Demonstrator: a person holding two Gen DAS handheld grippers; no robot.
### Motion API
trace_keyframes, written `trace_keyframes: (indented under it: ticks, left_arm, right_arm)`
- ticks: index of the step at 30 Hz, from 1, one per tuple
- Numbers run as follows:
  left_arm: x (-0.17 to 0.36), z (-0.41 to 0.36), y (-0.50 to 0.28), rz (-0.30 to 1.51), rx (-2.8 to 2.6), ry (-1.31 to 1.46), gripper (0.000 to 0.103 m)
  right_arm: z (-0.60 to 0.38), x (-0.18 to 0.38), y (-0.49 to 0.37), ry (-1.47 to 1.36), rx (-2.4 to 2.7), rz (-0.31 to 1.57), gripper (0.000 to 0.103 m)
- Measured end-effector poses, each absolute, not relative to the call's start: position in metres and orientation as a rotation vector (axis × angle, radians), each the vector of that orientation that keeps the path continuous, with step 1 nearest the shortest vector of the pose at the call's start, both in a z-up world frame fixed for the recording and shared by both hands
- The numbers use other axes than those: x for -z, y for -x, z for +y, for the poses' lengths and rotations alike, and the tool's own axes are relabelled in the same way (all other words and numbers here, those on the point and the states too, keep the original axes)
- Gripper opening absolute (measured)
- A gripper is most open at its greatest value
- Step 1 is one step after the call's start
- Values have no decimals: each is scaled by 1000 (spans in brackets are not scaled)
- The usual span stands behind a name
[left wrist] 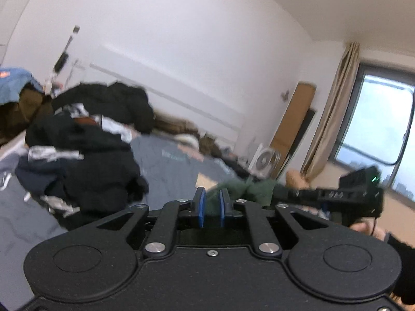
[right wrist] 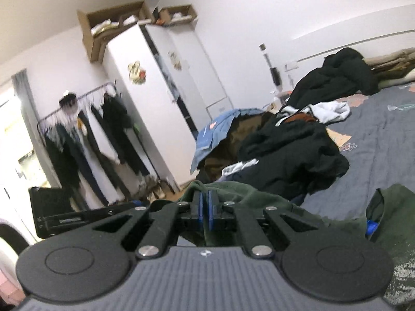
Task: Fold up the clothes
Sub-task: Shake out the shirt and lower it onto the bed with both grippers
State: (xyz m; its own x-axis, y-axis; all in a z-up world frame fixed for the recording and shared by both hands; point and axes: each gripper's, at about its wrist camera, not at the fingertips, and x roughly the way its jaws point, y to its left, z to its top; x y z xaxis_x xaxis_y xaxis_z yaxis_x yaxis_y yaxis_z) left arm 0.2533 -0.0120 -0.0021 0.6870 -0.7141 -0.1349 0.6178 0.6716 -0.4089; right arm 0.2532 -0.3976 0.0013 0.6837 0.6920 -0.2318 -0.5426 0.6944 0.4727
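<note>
Green garment held up over the bed between two grippers

The right wrist view alone shows the white wardrobe (right wrist: 166, 98) at 11 o'clock and the clothes rack (right wrist: 88, 134) at 9 o'clock; the left wrist view alone shows the window (left wrist: 376, 134) at 3 o'clock and a small fan (left wrist: 264, 159). Both show the dark clothes pile (left wrist: 85, 150) on the grey bed (right wrist: 384, 140). The right gripper (right wrist: 204, 202) is clamped on a fold of the green garment (right wrist: 259, 199), which trails off toward 3 o'clock, its long axis roughly sideways. The left gripper (left wrist: 210, 202) has its blue pads a little apart with green cloth between them; whether they press on it I cannot tell.
</note>
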Motion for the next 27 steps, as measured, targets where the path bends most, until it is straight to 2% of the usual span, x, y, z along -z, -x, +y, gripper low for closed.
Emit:
trace_keyframes:
  ticks: [2,4,5,12,14,15,16,18,22,26,27]
  left_arm:
    - [-3,-25,-248,281,775,289,20]
    - [-2,-48,-245,277,780,211,48]
    - [1,-61,-244,284,789,169,50]
    - [29,-135,-232,267,734,-168,50]
    - [39,-150,-231,252,676,-240,49]
    - [43,-155,-233,251,650,-261,39]
    - [47,-157,-236,270,642,-262,21]
    - [55,-157,-243,324,656,-244,6]
    - [56,-138,-249,390,725,-169,4]
    - [36,-82,-256,359,751,72,4]
    - [32,-67,-258,340,742,137,0]
  right_arm:
    - [-399,-1,-255,-394,-704,412,4]
    - [-396,0,-254,-390,-704,415,4]
    - [-393,1,-254,-389,-706,417,4]
    - [-385,3,-255,-388,-699,435,4]
    - [-382,3,-255,-373,-700,439,4]
    - [-381,4,-255,-365,-698,441,4]
    - [-380,4,-255,-358,-697,444,4]
    - [-379,5,-255,-351,-693,448,4]
    - [-378,8,-259,-341,-669,452,4]
    - [-377,10,-265,-335,-644,446,4]
    - [-378,11,-267,-340,-643,444,4]
